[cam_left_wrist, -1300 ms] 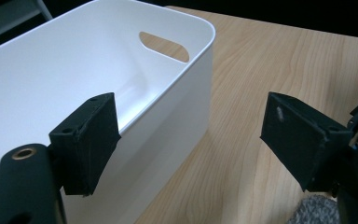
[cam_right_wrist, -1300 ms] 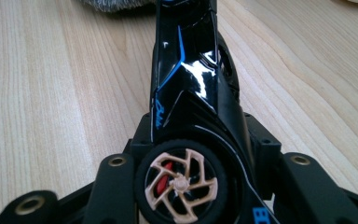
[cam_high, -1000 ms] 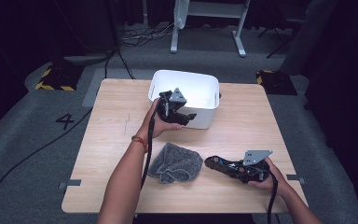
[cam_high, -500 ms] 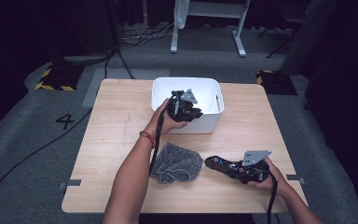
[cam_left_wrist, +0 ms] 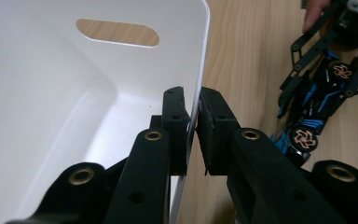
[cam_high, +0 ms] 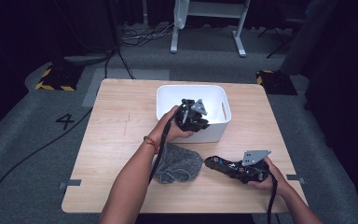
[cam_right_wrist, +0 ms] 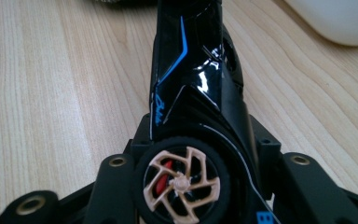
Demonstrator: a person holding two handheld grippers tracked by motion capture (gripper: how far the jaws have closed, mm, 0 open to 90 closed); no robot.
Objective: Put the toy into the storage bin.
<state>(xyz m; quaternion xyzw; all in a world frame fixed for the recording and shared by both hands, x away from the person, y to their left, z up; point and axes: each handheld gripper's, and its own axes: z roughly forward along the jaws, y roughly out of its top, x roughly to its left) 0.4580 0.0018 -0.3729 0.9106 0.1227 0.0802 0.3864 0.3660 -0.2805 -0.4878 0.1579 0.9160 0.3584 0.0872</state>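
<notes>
Left tool (cam_left_wrist: pixel 193 135) pinches white bin's (cam_high: pixel 214 98) near wall at far centre, right tool (cam_right_wrist: pixel 200 154) grips black toy car (cam_high: pixel 226 166) near right, on tabletop (cam_high: pixel 116 126).

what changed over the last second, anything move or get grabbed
The left gripper slid to the right along the near wall of the white bin and now has its jaws pinching that wall. The right gripper stayed put on the table, shut on the toy car. The grey cloth has not moved.
</notes>
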